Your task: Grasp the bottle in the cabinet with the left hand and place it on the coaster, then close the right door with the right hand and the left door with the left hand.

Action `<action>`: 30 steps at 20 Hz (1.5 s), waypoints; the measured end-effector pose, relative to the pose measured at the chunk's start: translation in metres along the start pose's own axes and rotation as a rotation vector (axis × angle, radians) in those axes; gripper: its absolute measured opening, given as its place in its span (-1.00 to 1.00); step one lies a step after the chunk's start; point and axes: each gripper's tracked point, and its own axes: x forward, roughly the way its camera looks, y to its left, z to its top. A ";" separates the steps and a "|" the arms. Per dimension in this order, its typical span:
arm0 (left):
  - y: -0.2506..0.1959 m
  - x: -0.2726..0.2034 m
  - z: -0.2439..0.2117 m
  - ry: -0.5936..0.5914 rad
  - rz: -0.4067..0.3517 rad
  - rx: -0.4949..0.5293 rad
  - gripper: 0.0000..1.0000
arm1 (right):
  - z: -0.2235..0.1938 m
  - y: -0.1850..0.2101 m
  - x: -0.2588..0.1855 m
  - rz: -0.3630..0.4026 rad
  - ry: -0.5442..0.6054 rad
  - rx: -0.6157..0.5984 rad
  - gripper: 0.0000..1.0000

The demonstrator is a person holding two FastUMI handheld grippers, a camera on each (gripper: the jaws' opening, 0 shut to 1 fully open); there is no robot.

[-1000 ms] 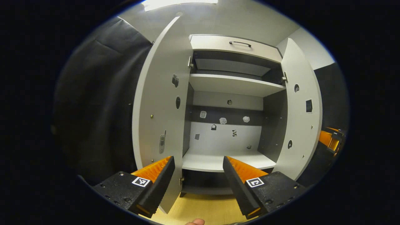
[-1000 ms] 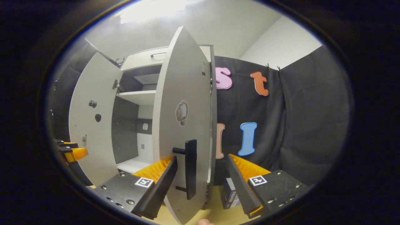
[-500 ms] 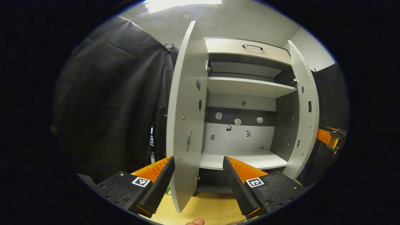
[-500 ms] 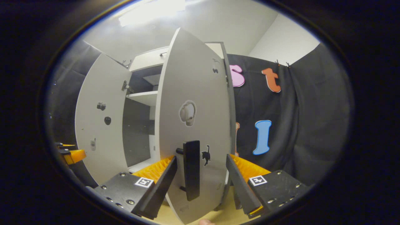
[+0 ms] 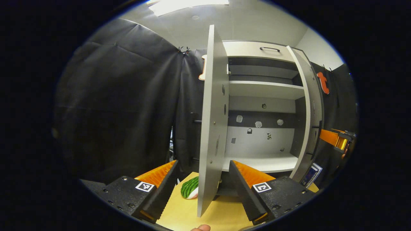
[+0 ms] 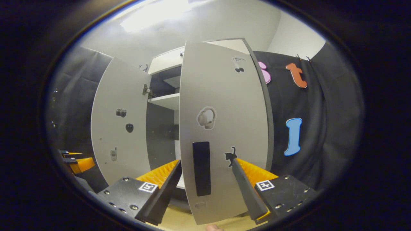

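At the centre of the right gripper view, the right gripper [image 6: 205, 184], jaws spread, straddles the grey right cabinet door's [image 6: 224, 128] black handle [image 6: 201, 168]; a steady, square push should shut it.

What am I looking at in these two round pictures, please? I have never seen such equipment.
A person holds a two-finger gripper in each hand; a camera rides on each and looks forward along its fingers. In the left gripper view, the left gripper is open, with the edge of the cabinet's left door between its fingers. On the wooden table lies a small green striped thing. In the right gripper view, the right gripper is open before the right door and its black handle. Nothing is held.
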 end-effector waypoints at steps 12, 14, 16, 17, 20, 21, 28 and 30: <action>0.047 0.002 0.006 -0.014 0.109 0.033 0.91 | -0.010 0.019 0.019 0.035 0.007 0.023 0.86; 0.062 0.006 0.011 -0.031 0.142 0.041 0.91 | -0.014 0.023 0.019 0.038 0.011 0.016 0.86; 0.077 0.009 0.018 -0.054 0.181 0.039 0.91 | -0.016 0.026 0.022 0.037 0.009 0.012 0.86; 0.086 0.011 0.021 -0.064 0.211 0.036 0.91 | -0.016 0.028 0.023 0.035 0.008 0.012 0.86; 0.114 0.019 0.023 -0.073 0.296 0.011 0.91 | -0.017 0.029 0.026 0.021 -0.004 0.006 0.86; 0.116 0.023 0.019 -0.063 0.295 0.001 0.92 | -0.016 0.029 0.027 0.015 -0.007 0.003 0.86; 0.104 0.066 0.009 -0.038 0.249 0.015 0.82 | -0.020 0.016 0.038 -0.037 -0.012 -0.002 0.86; 0.098 0.073 0.009 -0.038 0.231 0.020 0.82 | -0.020 0.011 0.041 -0.048 -0.015 -0.004 0.91</action>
